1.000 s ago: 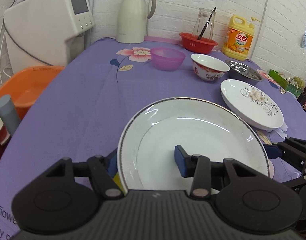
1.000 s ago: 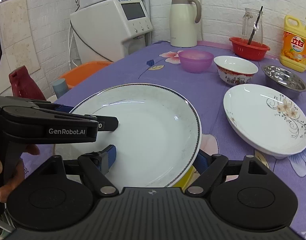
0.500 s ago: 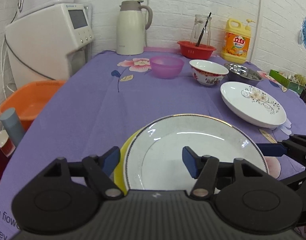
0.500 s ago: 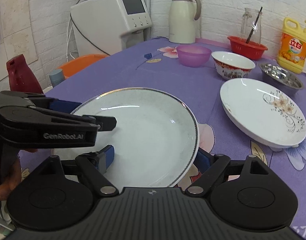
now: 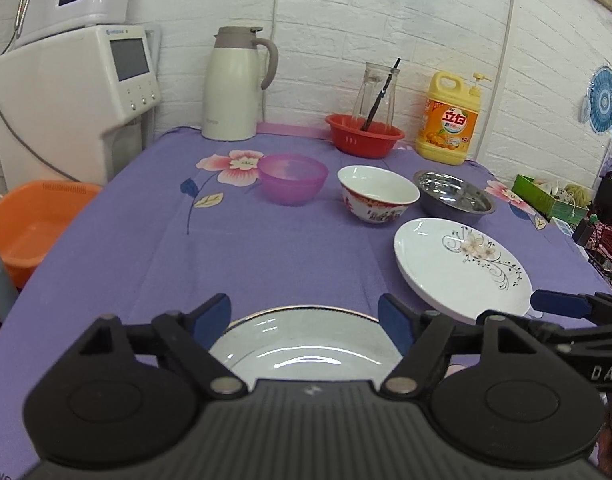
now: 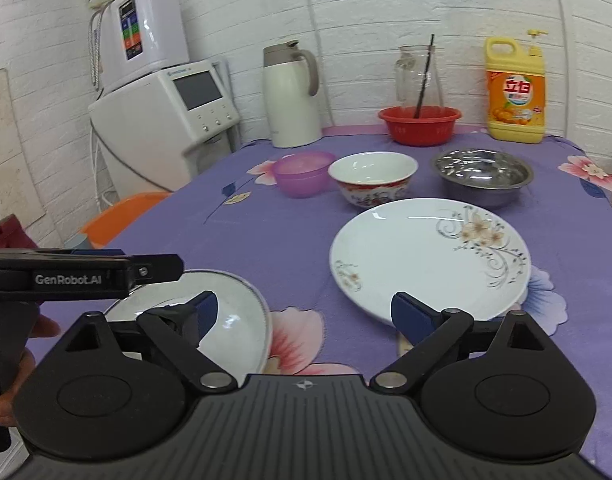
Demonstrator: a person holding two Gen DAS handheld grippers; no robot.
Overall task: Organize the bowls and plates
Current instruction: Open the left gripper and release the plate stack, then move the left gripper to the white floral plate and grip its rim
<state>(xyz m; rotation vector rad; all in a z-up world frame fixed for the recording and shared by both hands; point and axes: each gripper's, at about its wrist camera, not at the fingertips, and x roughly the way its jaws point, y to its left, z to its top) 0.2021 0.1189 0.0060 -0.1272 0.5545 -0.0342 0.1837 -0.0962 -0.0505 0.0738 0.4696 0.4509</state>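
A white plate with a dark rim (image 5: 306, 352) lies on the purple tablecloth under my left gripper (image 5: 306, 316), which is open and empty above it. The plate also shows in the right wrist view (image 6: 242, 320). My right gripper (image 6: 306, 312) is open and empty, hovering between that plate and a white floral plate (image 6: 430, 256), which also shows in the left wrist view (image 5: 462, 268). Behind stand a purple bowl (image 5: 293, 178), a red-patterned white bowl (image 5: 376, 194) and a steel bowl (image 5: 454, 198).
At the back stand a thermos jug (image 5: 236, 84), a red basket with a glass jar (image 5: 364, 134) and a yellow detergent bottle (image 5: 450, 120). A white appliance (image 5: 74, 92) and an orange basin (image 5: 30, 224) are off the table's left edge.
Both grippers let go of the dark-rimmed plate, opened wider, and rose and pulled back. The plate now rests on the table; the yellow plate seen under it is hidden.
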